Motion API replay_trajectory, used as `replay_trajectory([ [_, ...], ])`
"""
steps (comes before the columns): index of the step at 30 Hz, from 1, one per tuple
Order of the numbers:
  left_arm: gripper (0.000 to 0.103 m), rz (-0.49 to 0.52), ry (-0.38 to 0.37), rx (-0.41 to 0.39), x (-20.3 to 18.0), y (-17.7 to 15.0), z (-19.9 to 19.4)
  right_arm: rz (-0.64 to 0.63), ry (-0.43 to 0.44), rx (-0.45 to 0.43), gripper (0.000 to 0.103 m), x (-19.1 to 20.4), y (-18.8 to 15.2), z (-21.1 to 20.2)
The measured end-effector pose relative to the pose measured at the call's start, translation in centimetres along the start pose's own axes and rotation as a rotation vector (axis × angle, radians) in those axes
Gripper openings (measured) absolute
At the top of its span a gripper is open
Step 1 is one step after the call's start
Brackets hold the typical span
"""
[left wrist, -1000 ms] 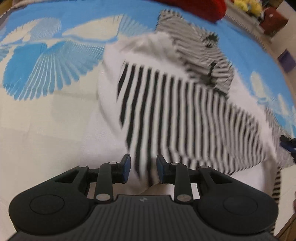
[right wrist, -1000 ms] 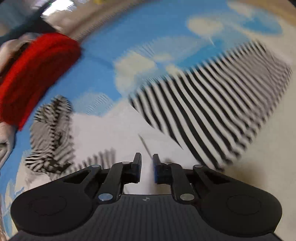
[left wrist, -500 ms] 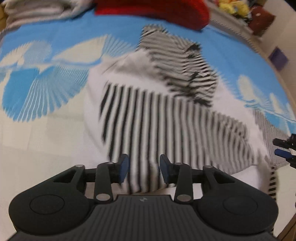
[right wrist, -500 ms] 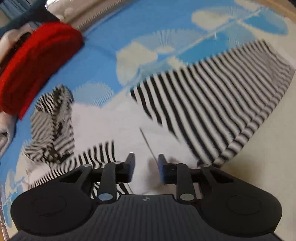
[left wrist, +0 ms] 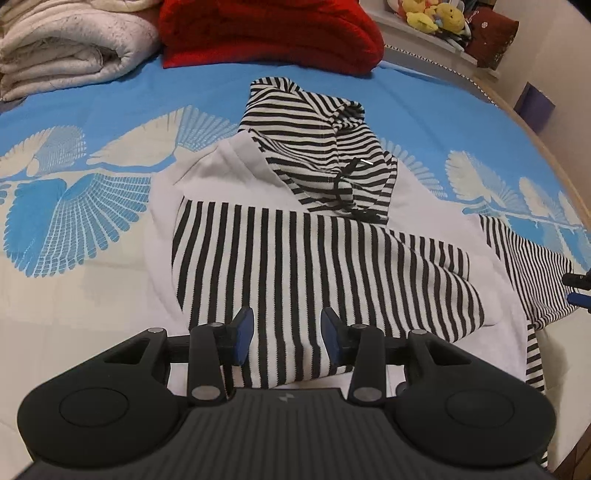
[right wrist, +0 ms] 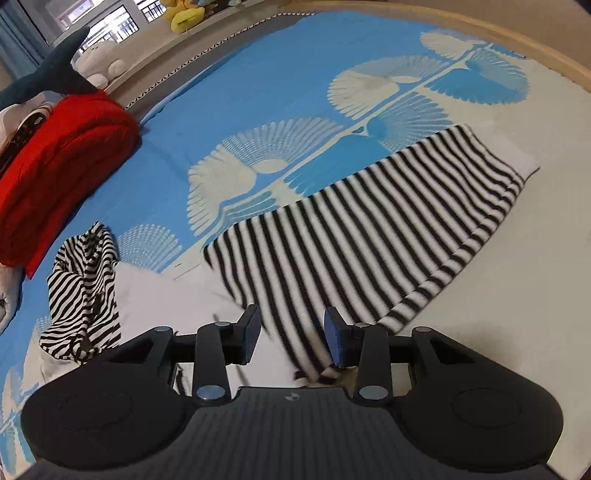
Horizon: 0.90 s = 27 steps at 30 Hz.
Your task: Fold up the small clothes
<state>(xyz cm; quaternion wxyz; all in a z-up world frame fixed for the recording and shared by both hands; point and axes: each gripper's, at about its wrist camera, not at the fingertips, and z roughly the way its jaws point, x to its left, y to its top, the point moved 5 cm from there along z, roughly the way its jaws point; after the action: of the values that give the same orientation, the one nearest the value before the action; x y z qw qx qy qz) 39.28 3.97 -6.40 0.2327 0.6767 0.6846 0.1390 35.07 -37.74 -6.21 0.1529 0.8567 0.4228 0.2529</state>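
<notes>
Striped hoodie point(left wrist: 314, 258) lies flat on the bed point(left wrist: 110, 110), one sleeve folded across its body. Left gripper point(left wrist: 287, 334) and right gripper point(right wrist: 291, 338) hover over it, fingers wide, holding nothing.

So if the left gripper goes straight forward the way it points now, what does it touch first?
Most likely the striped sleeve folded across the hoodie, which lies just ahead of the open left gripper; depth is uncertain.

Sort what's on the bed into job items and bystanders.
Job:
striped hoodie
left gripper, open
right gripper, open

Lying about:
red blanket
white quilt
plush toys
bedspread
</notes>
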Motion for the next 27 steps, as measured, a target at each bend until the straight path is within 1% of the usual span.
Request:
replay_trajectory([
  [2,0.044,-0.001,-0.007,-0.003,-0.2,0.1,-0.1,0.009,0.0,-0.004,0.04,-0.7,0.4,0.0],
  [5,0.044,-0.001,-0.018,-0.009,-0.5,0.2,-0.2,0.05,0.005,-0.005,0.039,-2.7,1.6,0.0],
  [10,0.044,0.018,-0.027,-0.015,-1.3,0.2,-0.4,0.128,-0.04,-0.056,0.039,-7.6,4.6,-0.3],
  [13,0.044,0.035,-0.028,-0.02,-1.8,0.2,-0.5,0.194,-0.058,-0.08,0.039,-10.6,5.8,-0.1],
  [17,0.044,0.038,-0.031,-0.021,-1.9,0.3,-0.4,0.263,-0.073,-0.088,0.039,-14.1,6.5,0.9],
  [21,0.044,0.041,-0.03,-0.019,-2.1,0.3,-0.4,0.312,-0.105,-0.089,0.039,-16.8,6.7,2.3],
  [27,0.044,0.054,-0.031,-0.011,-2.5,0.0,-0.2,0.369,-0.132,-0.063,0.039,-19.0,6.5,4.8],
])
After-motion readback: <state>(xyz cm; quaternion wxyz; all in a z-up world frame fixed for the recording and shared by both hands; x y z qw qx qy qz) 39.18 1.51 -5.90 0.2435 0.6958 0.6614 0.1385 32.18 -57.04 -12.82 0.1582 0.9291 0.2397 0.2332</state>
